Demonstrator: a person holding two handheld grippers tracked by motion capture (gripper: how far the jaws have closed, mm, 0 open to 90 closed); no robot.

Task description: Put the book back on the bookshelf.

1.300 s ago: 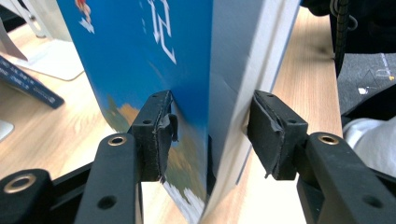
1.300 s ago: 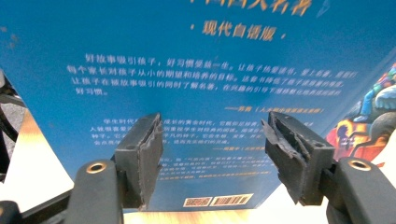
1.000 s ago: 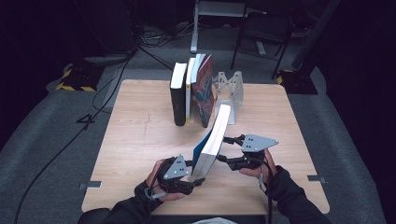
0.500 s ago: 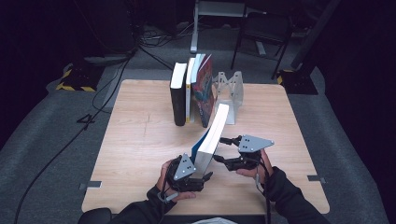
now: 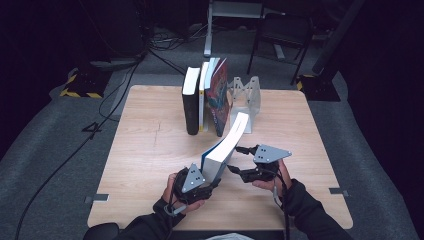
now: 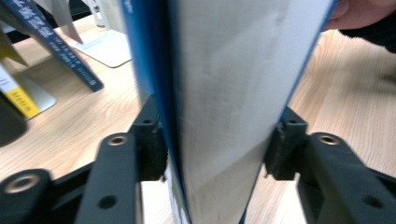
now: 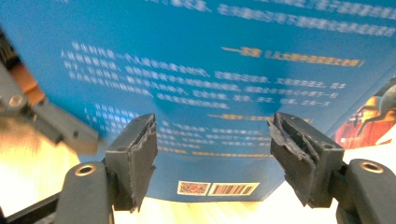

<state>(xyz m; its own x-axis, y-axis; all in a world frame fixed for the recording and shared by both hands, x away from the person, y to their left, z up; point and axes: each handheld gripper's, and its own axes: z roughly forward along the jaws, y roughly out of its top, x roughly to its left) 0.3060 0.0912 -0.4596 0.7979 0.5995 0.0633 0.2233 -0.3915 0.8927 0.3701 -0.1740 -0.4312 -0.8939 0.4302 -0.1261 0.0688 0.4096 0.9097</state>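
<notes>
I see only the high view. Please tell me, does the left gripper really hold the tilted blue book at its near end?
Observer: Yes. The left gripper jaws have just been closing, and their pads press the blue book from both sides.
Operator: And the right gripper?
Observer: The right gripper jaws have just been opening. They stand open with nothing between them.
Operator: What do they face?
Observer: The book's blue cover, with a barcode at its lower edge.

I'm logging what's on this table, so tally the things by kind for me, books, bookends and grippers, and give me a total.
Books standing in the row: 3 (black book, yellow-spined book, colourful book)
Books held tilted: 1 (blue book)
Bookends: 1 (white bookend)
Grippers: 2 (left gripper, right gripper)
Total: 7
</notes>
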